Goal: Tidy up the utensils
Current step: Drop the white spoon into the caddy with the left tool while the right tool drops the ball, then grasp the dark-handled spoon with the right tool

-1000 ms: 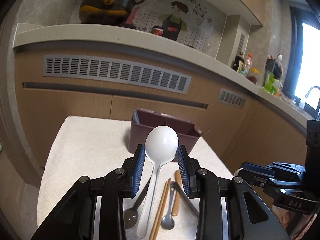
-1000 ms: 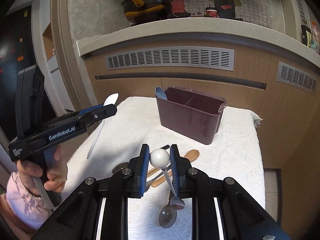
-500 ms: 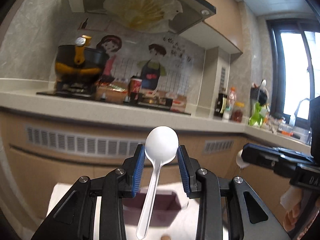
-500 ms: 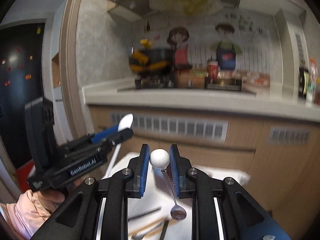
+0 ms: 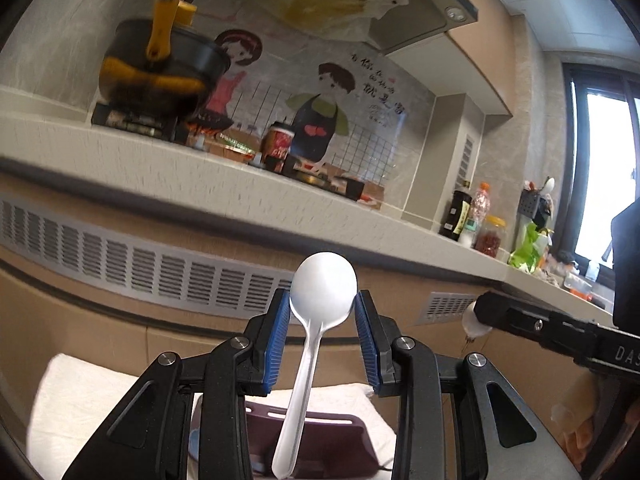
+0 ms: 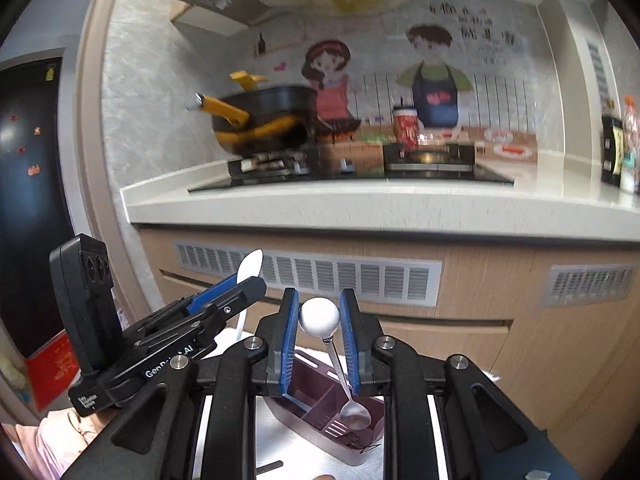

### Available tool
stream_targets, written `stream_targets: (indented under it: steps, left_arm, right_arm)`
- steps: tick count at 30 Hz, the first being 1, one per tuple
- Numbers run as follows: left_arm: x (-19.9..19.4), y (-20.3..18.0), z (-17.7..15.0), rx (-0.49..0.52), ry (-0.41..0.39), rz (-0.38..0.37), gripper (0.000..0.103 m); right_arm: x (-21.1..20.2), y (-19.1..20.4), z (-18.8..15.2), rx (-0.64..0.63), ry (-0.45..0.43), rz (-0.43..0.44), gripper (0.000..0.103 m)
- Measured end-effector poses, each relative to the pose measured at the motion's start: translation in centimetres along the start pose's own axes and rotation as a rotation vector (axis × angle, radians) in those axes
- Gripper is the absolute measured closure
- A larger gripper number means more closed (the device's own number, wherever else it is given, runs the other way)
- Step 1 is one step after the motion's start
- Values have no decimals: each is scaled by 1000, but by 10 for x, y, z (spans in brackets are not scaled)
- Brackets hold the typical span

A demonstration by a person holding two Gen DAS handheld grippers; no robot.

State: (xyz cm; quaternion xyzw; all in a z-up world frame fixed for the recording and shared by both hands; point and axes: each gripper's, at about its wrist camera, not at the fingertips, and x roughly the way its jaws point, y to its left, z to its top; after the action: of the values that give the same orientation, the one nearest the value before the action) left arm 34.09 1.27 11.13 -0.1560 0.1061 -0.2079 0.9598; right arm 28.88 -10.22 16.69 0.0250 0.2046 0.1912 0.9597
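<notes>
My left gripper [image 5: 322, 320] is shut on a white plastic spoon [image 5: 308, 344] by its bowl, handle hanging down over the maroon utensil caddy [image 5: 320, 440]. My right gripper [image 6: 319, 320] is shut on the white ball end of a metal spoon [image 6: 340, 376], whose bowl hangs over the divided caddy [image 6: 320, 412]. The left gripper with its white spoon [image 6: 250, 266] shows at the left of the right wrist view. The right gripper [image 5: 480, 316] shows at the right of the left wrist view.
The caddy stands on a white cloth [image 5: 80, 400] covering a small table in front of a wooden kitchen counter [image 6: 360, 208]. A pan [image 6: 264, 120] sits on the stove above. Bottles [image 5: 472, 216] stand along the counter at the right.
Both grippers have lifted their spoons off the table and moved forward over the caddy. The views tilted up, then slightly back down, and the caddy is now beneath both spoons.
</notes>
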Motion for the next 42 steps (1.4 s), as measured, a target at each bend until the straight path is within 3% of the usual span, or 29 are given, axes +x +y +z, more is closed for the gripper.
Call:
stream_targets:
  steps: [13, 18, 23, 26, 28, 32, 34, 36, 38, 42]
  left_arm:
    - [69, 50, -63, -76, 137, 50, 67]
    - [58, 59, -67, -105, 154, 53, 67]
    - [21, 59, -58, -96, 170, 99, 58]
    - [-10, 59, -57, -88, 196, 139, 54]
    - [-29, 59, -60, -81, 224, 175, 51]
    - [-65, 57, -77, -52, 287, 239, 46]
    - [-79, 56, -89, -24, 313, 265, 45]
    - [-92, 55, -101, 4, 340, 294, 44]
    - [-104, 54, -116, 15, 374, 309, 41]
    - [-119, 55, -142, 20, 446, 308, 37]
  right_arm:
    - [75, -15, -52, 20, 180, -28, 84]
    - [75, -16, -64, 23, 198, -54, 82]
    - [55, -14, -68, 20, 175, -92, 76]
    - [34, -9, -73, 11, 148, -127, 60]
    - [21, -4, -79, -7, 123, -152, 43]
    - [0, 12, -93, -50, 78, -198, 25]
    - [-7, 24, -105, -86, 78, -225, 7]
    - [-12, 34, -118, -126, 82, -256, 0]
    - [-14, 39, -128, -146, 92, -272, 0]
    - [-6, 42, -154, -144, 193, -235, 0]
